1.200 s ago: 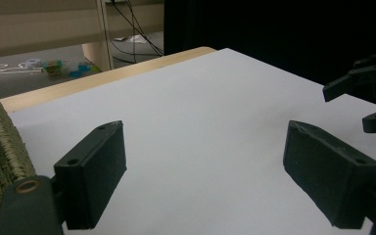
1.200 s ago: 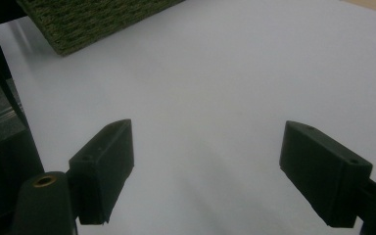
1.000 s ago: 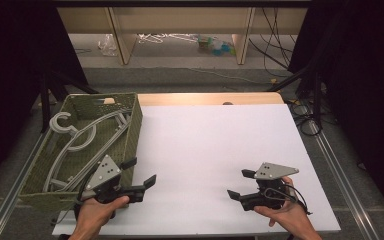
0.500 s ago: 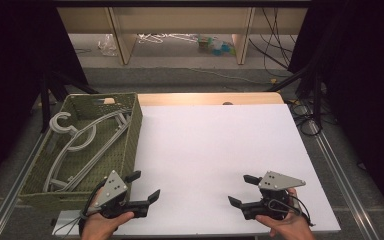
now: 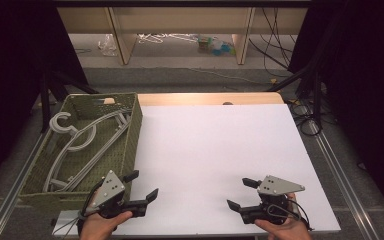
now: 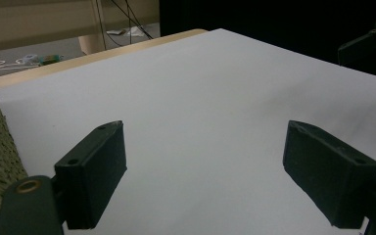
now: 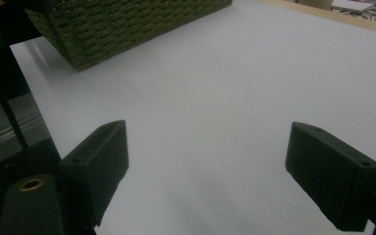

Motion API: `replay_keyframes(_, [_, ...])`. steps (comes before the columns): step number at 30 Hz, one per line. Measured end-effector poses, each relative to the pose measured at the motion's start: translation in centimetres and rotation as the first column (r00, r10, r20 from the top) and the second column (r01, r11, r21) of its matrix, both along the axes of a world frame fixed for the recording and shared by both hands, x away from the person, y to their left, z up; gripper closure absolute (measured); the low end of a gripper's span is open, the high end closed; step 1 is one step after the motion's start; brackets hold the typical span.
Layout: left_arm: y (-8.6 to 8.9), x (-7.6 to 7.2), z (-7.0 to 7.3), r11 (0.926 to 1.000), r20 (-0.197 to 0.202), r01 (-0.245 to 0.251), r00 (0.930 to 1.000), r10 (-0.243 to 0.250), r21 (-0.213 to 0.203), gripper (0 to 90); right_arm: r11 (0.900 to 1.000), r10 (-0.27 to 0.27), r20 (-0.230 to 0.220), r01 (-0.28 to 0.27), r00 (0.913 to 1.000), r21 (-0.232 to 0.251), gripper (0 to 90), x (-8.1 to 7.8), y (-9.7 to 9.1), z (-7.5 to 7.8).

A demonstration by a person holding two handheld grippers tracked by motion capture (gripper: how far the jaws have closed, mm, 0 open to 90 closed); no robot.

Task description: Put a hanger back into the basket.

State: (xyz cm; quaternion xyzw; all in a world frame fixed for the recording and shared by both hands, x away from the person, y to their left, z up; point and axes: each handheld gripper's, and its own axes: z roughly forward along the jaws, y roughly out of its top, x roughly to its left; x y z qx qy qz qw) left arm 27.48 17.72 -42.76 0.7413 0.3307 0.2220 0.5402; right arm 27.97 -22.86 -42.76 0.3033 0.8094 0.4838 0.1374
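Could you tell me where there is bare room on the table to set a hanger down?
The white board is bare from the basket rightward to its far and right edges. The near edge is crowded by the left gripper and right gripper; hangers fill the basket.

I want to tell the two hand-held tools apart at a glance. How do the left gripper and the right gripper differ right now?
The left gripper sits at the near corner of the green woven basket; the right gripper sits apart from it, over the white table. The left gripper's jaws point up and right in the high view; the right gripper's point left. Both are open, empty and hand-held near the table's front edge.
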Motion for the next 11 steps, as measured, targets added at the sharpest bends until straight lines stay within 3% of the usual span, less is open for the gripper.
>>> replay_keyframes(11, [-0.22, -0.06, -0.07, 0.9999, -0.002, 0.013, 0.9999, -0.013, 0.008, 16.1, 1.0, 0.001, -0.013, -0.001, 0.9999, -0.006, 17.2, -0.02, 0.1, -0.07])
